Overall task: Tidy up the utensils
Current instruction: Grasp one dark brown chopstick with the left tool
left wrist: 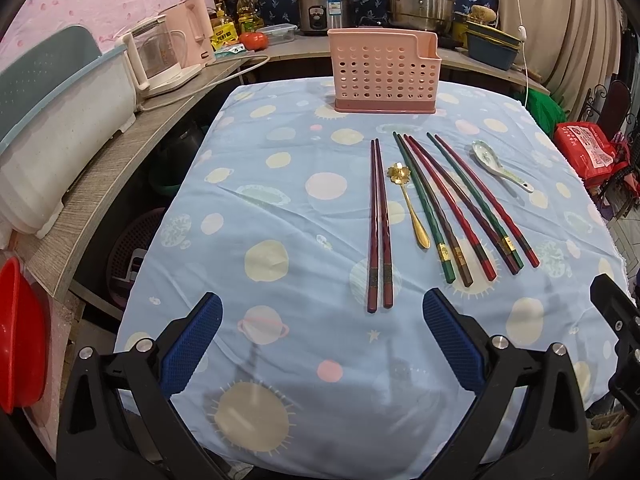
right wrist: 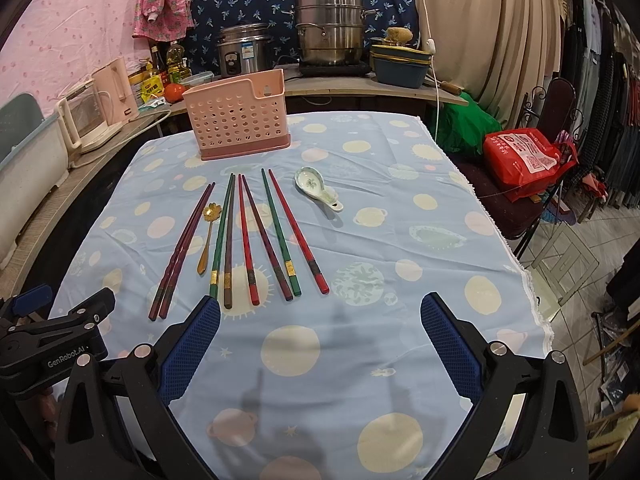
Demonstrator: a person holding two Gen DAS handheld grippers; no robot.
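Observation:
A pink perforated utensil holder point(left wrist: 382, 71) point(right wrist: 238, 119) stands upright at the far side of the table. In front of it lie a dark red chopstick pair point(left wrist: 379, 228) point(right wrist: 182, 247), a gold flower spoon point(left wrist: 408, 204) point(right wrist: 205, 236), several green, brown and red chopsticks point(left wrist: 460, 204) point(right wrist: 260, 236), and a white ceramic spoon point(left wrist: 498, 165) point(right wrist: 318, 186). My left gripper point(left wrist: 322, 308) is open and empty, above the table's near edge, short of the dark red pair. My right gripper point(right wrist: 320, 310) is open and empty, just near of the chopstick ends.
The table has a blue planet-print cloth point(left wrist: 280, 200) point(right wrist: 380, 240). A counter on the left holds a kettle point(left wrist: 160, 56) and a white rack point(left wrist: 60, 120). Pots point(right wrist: 330, 28) stand behind. A red bag point(right wrist: 524, 160) rests on a chair to the right.

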